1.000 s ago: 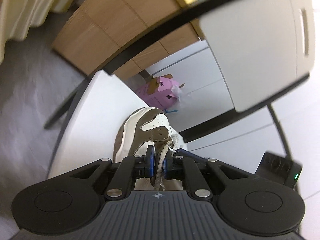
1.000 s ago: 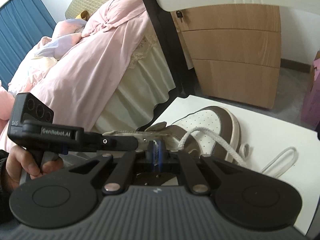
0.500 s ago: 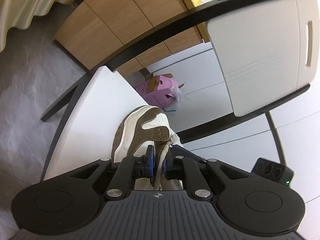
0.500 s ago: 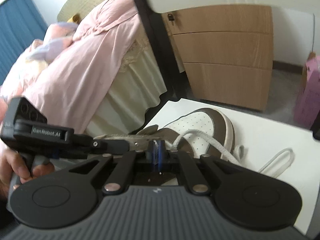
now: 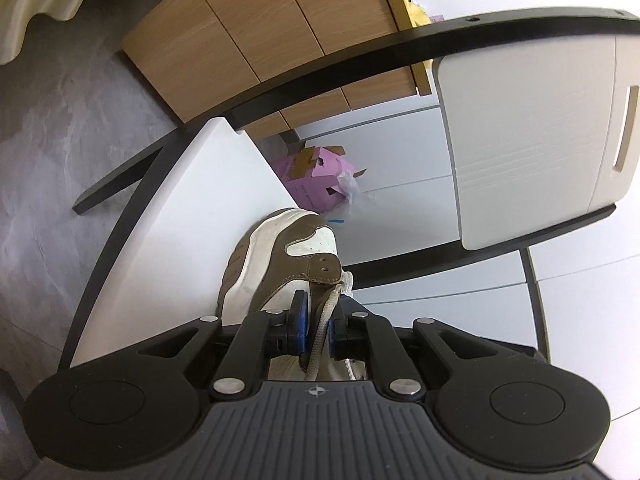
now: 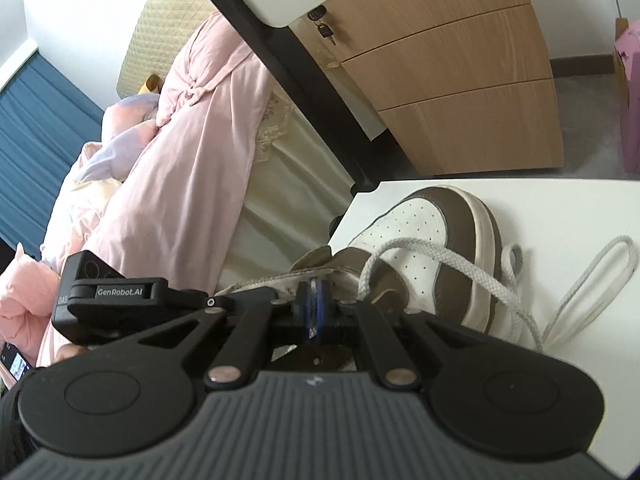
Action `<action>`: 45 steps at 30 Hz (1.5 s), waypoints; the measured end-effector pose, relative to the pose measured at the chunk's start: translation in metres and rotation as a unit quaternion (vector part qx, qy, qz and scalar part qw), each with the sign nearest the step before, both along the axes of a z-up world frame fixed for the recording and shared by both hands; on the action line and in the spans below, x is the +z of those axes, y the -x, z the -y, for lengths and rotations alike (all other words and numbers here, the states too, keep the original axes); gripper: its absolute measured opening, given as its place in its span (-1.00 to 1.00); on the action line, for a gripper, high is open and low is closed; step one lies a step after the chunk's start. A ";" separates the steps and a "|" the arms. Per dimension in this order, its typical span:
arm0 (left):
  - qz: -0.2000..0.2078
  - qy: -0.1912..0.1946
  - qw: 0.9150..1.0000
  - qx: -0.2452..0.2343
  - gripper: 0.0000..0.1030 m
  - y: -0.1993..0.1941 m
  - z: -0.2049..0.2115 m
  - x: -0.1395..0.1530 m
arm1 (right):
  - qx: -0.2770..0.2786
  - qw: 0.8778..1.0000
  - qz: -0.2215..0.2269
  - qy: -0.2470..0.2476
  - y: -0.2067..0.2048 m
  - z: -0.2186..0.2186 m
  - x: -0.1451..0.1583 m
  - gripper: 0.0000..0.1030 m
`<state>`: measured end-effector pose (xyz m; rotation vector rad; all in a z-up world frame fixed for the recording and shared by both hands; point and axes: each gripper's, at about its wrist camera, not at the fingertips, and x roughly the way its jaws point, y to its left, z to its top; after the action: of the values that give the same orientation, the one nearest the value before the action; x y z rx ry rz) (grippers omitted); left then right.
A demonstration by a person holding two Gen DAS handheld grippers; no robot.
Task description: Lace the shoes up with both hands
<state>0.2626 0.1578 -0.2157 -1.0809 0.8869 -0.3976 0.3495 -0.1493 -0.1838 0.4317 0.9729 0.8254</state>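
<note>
A brown and white shoe (image 5: 276, 264) lies on a white table (image 5: 192, 216), its toe pointing away from me. My left gripper (image 5: 316, 326) is shut on the grey-white lace (image 5: 322, 320) and the brown eyelet flap beside it. In the right wrist view the same shoe (image 6: 432, 232) shows its perforated toe. A length of lace (image 6: 452, 264) arches over the toe and a loop of it (image 6: 592, 280) trails onto the table. My right gripper (image 6: 314, 306) is shut at the shoe's collar edge. Nothing shows plainly between its blue pads. The left gripper's black body (image 6: 116, 296) sits to its left.
A black-framed chair with a white back (image 5: 520, 132) arches over the table. A wooden drawer cabinet (image 6: 460, 80) stands behind it, and a pink cardboard box (image 5: 316, 176) lies on the floor. A bed with a pink cover (image 6: 180, 160) is on the left.
Both wrist views have rolled a little, the right one more. The shoe has stayed put and both gripper holds look the same.
</note>
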 end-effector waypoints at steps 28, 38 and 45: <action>0.200 -0.395 0.875 -0.192 -0.79 0.019 0.074 0.060 | 0.109 0.960 0.193 0.171 0.020 -0.053 0.012 -0.93; 0.205 -0.417 0.865 -0.191 -0.78 0.022 0.080 0.060 | 0.157 0.926 0.262 0.224 0.029 -0.056 0.023 -0.65; 0.210 -0.428 0.857 -0.195 -0.78 0.023 0.082 0.061 | 0.191 0.910 0.274 0.245 0.027 -0.062 0.029 -0.59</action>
<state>0.2396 0.0760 -0.1552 0.0288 0.7555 -0.4794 0.3229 -0.0873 -0.1551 -0.4283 0.7006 0.9426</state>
